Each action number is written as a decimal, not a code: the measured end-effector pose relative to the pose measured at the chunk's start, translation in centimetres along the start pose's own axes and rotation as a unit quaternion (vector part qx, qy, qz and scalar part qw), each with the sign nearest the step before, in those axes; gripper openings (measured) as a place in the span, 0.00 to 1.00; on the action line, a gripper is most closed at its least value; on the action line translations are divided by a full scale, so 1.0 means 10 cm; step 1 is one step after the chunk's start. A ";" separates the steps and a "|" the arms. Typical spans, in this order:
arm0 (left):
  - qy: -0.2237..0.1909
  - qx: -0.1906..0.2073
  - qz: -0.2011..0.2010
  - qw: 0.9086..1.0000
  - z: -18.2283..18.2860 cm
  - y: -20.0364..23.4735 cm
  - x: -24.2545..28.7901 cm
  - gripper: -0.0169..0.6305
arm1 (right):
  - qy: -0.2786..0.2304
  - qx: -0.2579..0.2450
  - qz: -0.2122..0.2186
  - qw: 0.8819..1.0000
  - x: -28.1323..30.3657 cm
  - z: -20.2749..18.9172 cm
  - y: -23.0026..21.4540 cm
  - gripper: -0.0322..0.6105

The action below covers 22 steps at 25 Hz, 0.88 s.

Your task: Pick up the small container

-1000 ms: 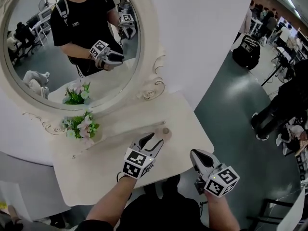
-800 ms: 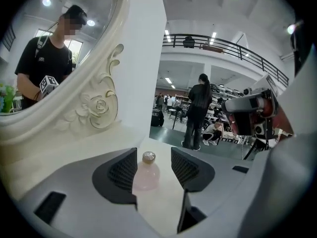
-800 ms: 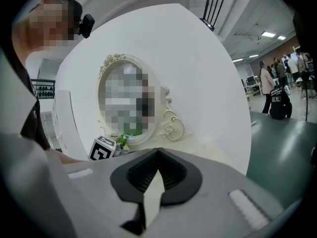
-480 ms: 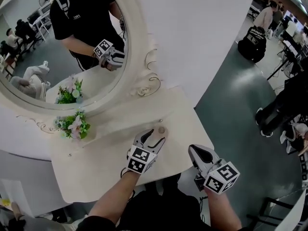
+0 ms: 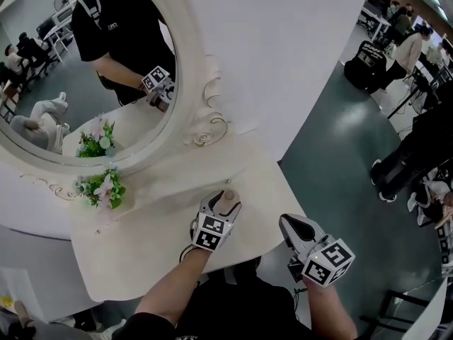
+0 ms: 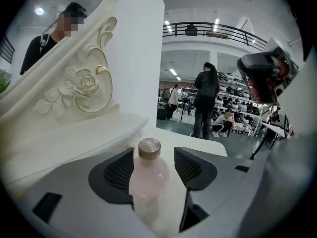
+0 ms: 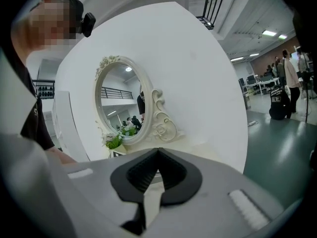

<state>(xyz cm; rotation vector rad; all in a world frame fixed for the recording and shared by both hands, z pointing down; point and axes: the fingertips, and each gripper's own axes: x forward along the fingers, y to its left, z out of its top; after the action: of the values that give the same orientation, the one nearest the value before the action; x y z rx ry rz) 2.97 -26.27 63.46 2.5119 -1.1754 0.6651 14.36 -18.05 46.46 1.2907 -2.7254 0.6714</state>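
**A:** White dressing table. Small container stands upright on it between the jaws of the left gripper. Jaws opening, not pressing.

**B:** Suggest centring on the body below the cap, then closing squarely. Right gripper closed, empty.

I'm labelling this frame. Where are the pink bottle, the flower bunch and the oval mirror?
pink bottle [image 6: 148, 176], left gripper view, on its pale body.
flower bunch [image 5: 102, 188], head view, on its pink blossoms.
oval mirror [image 5: 85, 69], head view, on its glass.
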 end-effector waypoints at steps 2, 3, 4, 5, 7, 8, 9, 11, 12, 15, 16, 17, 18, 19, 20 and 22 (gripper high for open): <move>-0.004 0.002 -0.001 1.000 0.01 0.00 0.05 0.40 | -0.001 0.000 -0.007 1.000 -0.05 0.01 -0.04 0.07; -0.005 0.003 -0.002 1.000 0.01 -0.01 0.08 0.40 | -0.001 -0.001 -0.011 1.000 -0.08 0.02 -0.06 0.07; -0.004 0.004 -0.003 1.000 0.02 -0.01 0.10 0.40 | -0.001 -0.001 -0.013 1.000 -0.10 0.03 -0.07 0.07; -0.002 0.004 -0.003 1.000 0.03 -0.02 0.12 0.40 | 0.000 -0.001 -0.015 1.000 -0.12 0.04 -0.08 0.07; 0.003 0.005 -0.004 1.000 0.02 -0.03 0.15 0.40 | 0.001 -0.001 -0.019 1.000 -0.15 0.06 -0.09 0.07; 0.003 0.005 -0.004 1.000 0.02 -0.03 0.16 0.40 | 0.001 -0.001 -0.021 1.000 -0.16 0.06 -0.10 0.07; 0.003 0.005 -0.003 1.000 0.02 -0.03 0.18 0.40 | 0.002 -0.001 -0.023 1.000 -0.18 0.06 -0.11 0.07; 0.000 0.006 0.001 1.000 0.01 -0.01 0.20 0.40 | 0.004 -0.003 -0.027 1.000 -0.20 0.06 -0.14 0.07; -0.001 0.007 0.003 1.000 0.01 0.00 0.21 0.40 | 0.004 -0.003 -0.029 1.000 -0.21 0.06 -0.15 0.07; -0.007 0.013 0.012 1.000 0.02 0.05 0.24 0.38 | 0.003 -0.003 -0.033 0.999 -0.23 0.08 -0.17 0.07; -0.010 0.015 0.014 1.000 0.01 0.06 0.25 0.35 | 0.004 -0.003 -0.034 0.999 -0.24 0.07 -0.18 0.07; -0.013 0.016 0.015 1.000 0.01 0.07 0.25 0.33 | 0.004 -0.002 -0.035 0.999 -0.24 0.07 -0.18 0.07; -0.018 0.018 0.015 1.000 0.01 0.07 0.25 0.33 | 0.005 -0.002 -0.036 0.999 -0.25 0.06 -0.19 0.07; -0.024 0.019 0.014 0.999 0.01 0.07 0.25 0.33 | 0.006 -0.001 -0.038 0.999 -0.26 0.06 -0.19 0.07; -0.030 0.021 0.012 0.999 0.02 0.07 0.25 0.33 | 0.006 -0.001 -0.040 0.999 -0.26 0.06 -0.19 0.07; -0.038 0.024 0.009 0.999 0.03 0.07 0.25 0.33 | 0.007 0.000 -0.042 0.999 -0.27 0.06 -0.20 0.07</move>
<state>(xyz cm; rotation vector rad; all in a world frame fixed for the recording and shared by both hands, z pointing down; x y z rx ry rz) 3.93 -28.43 64.51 2.5911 -1.2236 0.6142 17.69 -17.50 46.01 1.3861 -2.6435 0.6688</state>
